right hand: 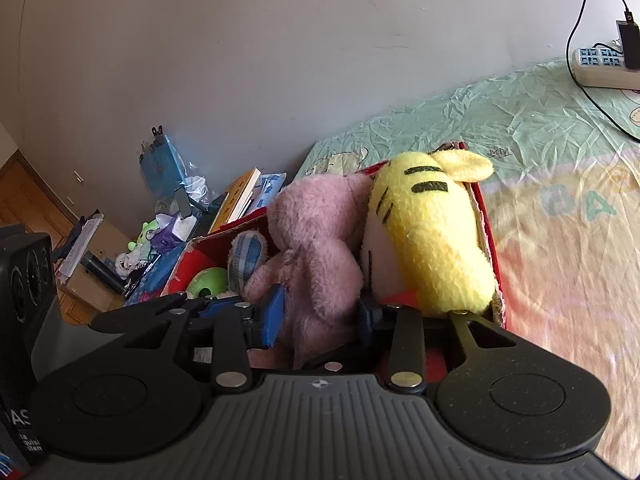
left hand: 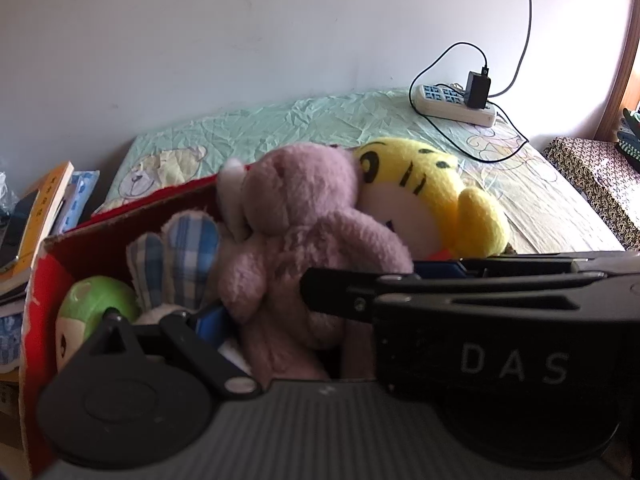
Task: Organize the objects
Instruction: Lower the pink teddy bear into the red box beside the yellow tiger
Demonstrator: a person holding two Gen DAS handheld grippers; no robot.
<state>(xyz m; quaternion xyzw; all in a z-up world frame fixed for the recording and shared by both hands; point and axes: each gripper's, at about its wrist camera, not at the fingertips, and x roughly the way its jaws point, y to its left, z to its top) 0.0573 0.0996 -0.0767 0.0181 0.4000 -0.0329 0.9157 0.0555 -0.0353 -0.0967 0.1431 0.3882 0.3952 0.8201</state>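
Squeezing the pink plush bear [right hand: 316,256] around its lower body, the right tool [right hand: 320,316] has its blue pads pressed into the fur on both sides, low in the centre of the right wrist view. The bear looks light, soft and compressible, best gripped at its thick torso, and sits in the red box [right hand: 200,250] on the bed [right hand: 560,220], beside the yellow tiger plush [right hand: 432,232]. In the left wrist view the left tool [left hand: 256,308] sits low in the frame by the bear; whether it is apart or together I cannot tell.

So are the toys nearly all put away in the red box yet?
Nearly. The yellow tiger plush, a plaid-eared toy and a green-headed toy already sit in the red box. In hand: the right tool has its blue pads around the pink bear, which stands in the box. The left tool is beside it. Left: let go of the bear. No other toys lie on the bed.
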